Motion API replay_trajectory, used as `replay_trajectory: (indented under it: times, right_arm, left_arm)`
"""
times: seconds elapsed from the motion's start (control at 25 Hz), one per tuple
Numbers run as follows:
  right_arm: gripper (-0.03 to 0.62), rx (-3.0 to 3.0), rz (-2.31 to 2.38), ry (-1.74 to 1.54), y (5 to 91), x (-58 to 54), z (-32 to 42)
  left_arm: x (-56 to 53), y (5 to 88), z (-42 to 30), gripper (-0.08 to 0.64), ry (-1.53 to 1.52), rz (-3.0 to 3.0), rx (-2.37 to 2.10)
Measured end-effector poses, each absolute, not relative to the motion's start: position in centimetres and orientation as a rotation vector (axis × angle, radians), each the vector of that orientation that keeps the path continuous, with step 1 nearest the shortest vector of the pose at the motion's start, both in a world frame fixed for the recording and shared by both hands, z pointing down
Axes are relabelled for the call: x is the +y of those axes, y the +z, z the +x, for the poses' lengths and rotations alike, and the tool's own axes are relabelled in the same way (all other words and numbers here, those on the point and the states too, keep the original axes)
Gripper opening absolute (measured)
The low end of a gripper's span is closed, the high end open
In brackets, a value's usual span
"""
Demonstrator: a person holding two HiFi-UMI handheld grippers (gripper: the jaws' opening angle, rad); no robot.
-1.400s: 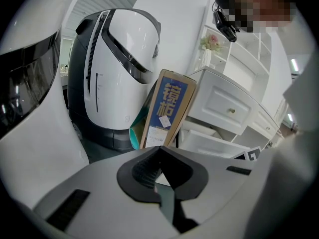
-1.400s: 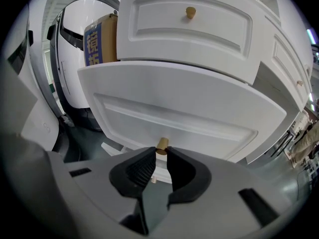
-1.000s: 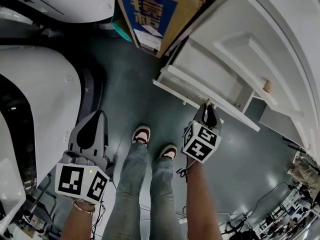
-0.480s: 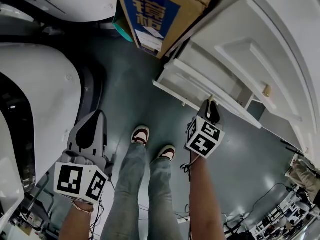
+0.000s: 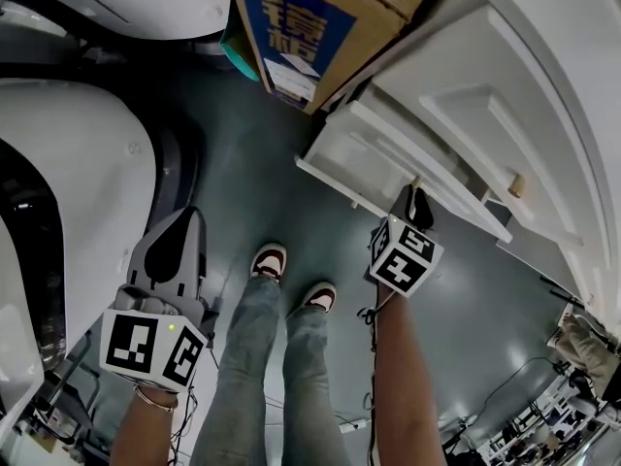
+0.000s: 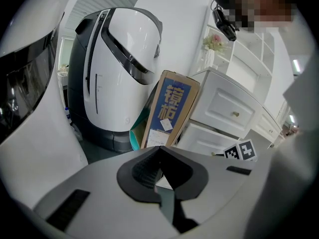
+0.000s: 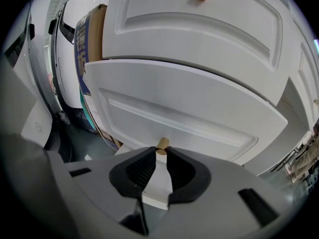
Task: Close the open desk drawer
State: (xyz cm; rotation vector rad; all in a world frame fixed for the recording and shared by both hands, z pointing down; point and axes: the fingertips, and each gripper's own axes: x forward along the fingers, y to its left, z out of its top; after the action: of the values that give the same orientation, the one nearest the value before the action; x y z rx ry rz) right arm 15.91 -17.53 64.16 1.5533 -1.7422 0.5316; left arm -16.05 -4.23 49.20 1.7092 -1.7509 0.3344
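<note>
While the left gripper (image 5: 187,223) hangs well apart from the cardboard box (image 5: 310,17) with its jaws pressed together on nothing, the right gripper (image 5: 415,190) clamps the small tan knob (image 7: 162,144) of the open drawer (image 5: 383,158), which juts from the white desk (image 5: 505,66) just beside that box

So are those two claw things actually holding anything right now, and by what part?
The right gripper grips the open drawer by its small round knob, pinched between the jaw tips. The left gripper holds nothing; its jaws are closed and empty.
</note>
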Motion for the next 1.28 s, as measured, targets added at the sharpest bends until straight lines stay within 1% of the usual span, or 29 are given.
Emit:
replay_trajectory:
  times: [1.28]
  right_arm:
    - [0.075, -1.775, 1.53, 0.47, 64.1, -22.8, 16.6]
  left_arm:
    - [-5.3, 49.6, -16.6, 0.014, 0.328, 1.671, -1.786]
